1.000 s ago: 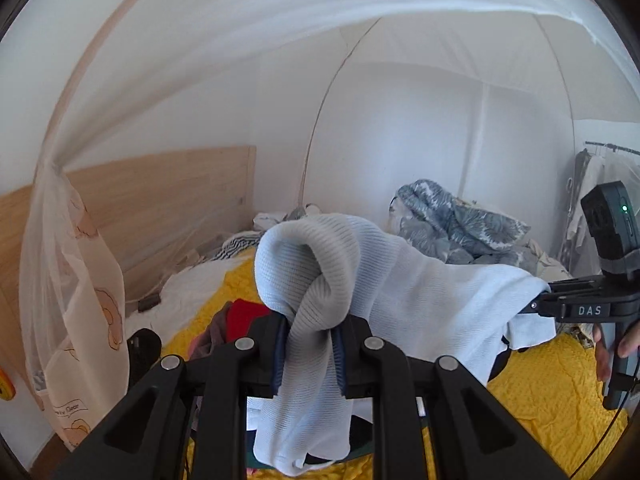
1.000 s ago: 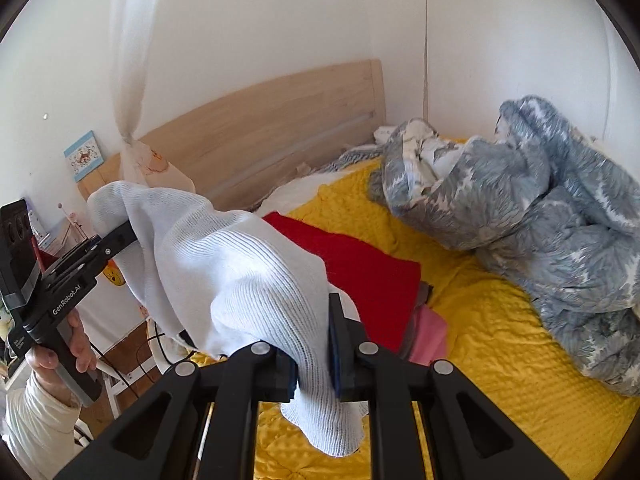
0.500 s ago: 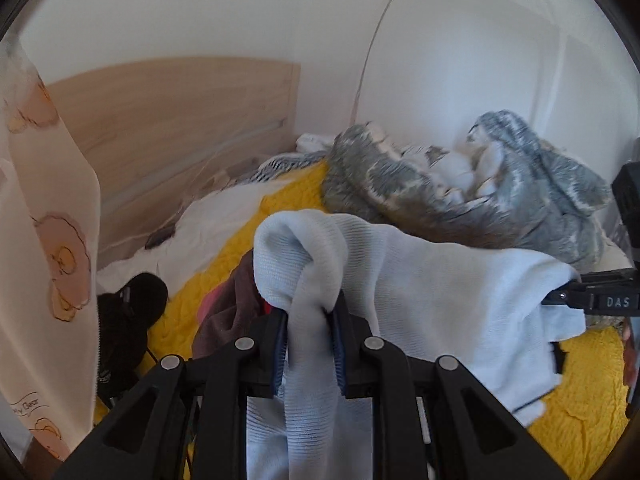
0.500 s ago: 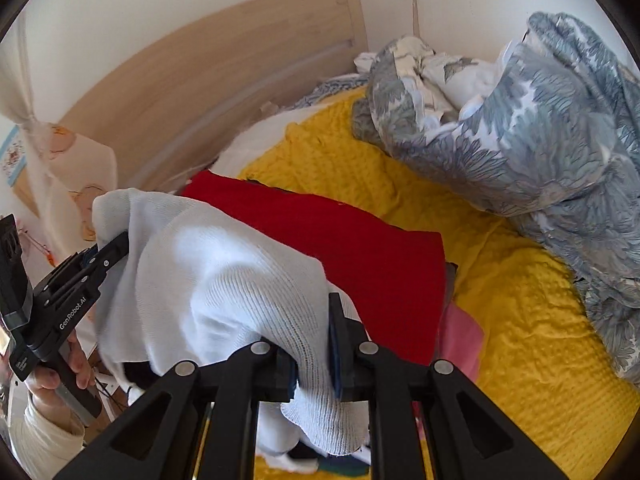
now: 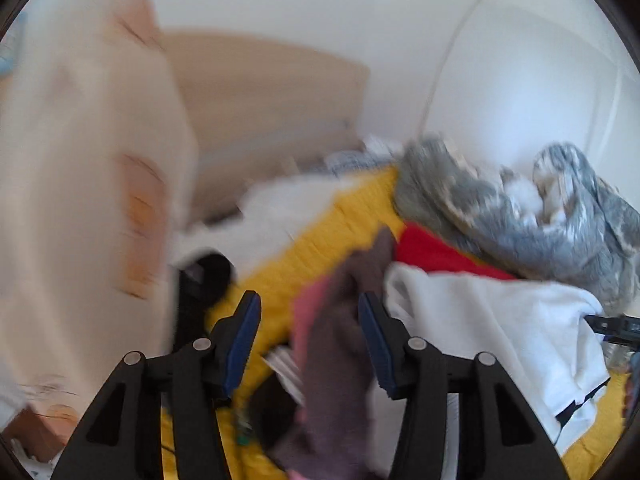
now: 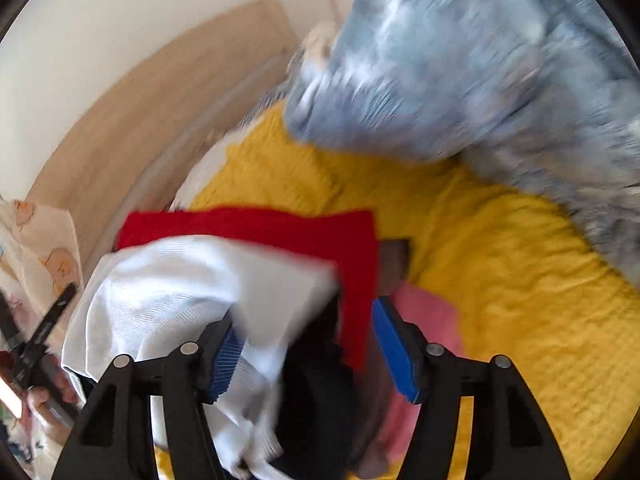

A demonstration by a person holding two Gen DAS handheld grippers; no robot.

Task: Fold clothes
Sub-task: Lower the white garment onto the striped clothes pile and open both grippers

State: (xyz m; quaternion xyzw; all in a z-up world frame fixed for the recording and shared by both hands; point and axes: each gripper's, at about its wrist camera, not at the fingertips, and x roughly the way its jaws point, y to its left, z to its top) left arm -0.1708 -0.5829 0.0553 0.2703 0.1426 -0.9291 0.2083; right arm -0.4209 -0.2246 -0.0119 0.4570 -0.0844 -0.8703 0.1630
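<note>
The yellow bedspread (image 6: 500, 280) serves as the folding surface. The white sweater (image 6: 192, 292) lies on the red garment (image 6: 280, 228), released for stacking. Left gripper (image 5: 310, 338) and right gripper (image 6: 304, 344): jaws just opened, apart, gripping nothing.

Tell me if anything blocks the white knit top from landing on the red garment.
Nothing visible does. The white knit top already drapes over the red garment, and both the left gripper and right gripper have just been opening, pads off it.

Left gripper (image 5: 309, 342) and right gripper (image 6: 305, 350): black angular linkage arms with silver pivot screws behind the fingers; ribbed blue pads (image 6: 396, 350) lining each finger's inner face.
</note>
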